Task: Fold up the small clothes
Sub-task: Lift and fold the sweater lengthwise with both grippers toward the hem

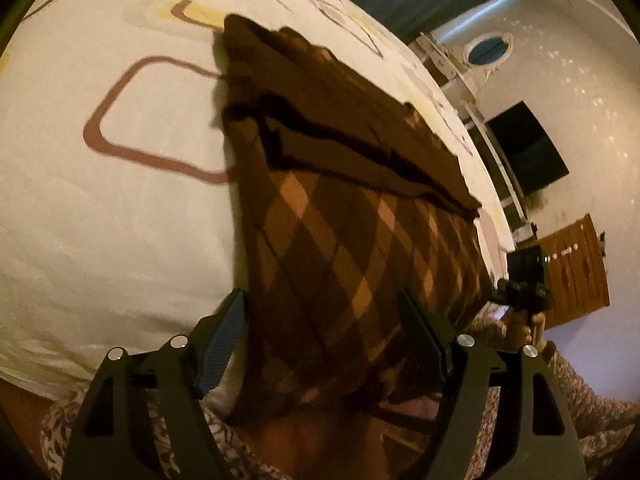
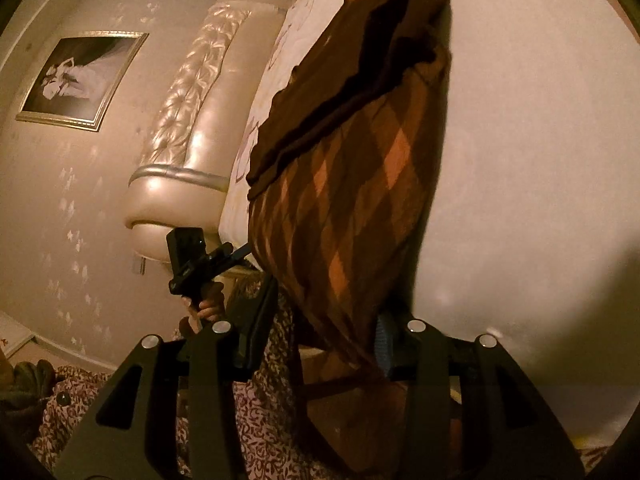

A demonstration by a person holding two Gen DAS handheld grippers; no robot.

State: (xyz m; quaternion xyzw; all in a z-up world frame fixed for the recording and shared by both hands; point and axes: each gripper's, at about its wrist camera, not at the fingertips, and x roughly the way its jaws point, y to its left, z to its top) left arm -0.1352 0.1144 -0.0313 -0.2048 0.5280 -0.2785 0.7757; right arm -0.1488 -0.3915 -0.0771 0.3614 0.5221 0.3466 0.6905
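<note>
Brown argyle-knit sweater [image 1: 340,216] lies lengthwise on white bed sheet [image 1: 120,240], pointing away; left tongs [image 1: 324,320] and right tongs [image 2: 324,312] released, straddling its hem.

Home bedroom: bed [image 1: 100,240], tufted headboard [image 2: 192,92].

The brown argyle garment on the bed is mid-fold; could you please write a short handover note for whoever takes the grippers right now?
Left gripper: open, jaws either side of the brown argyle garment's near hem, not pinching.
Right gripper: jaws apart, garment's near end between them; grip not evident.
Garment lies lengthwise on the white bedsheet, near end hanging off the bed's edge, one dark layer already folded over its far part.
Left to do: fold the near end up, then flatten.
</note>
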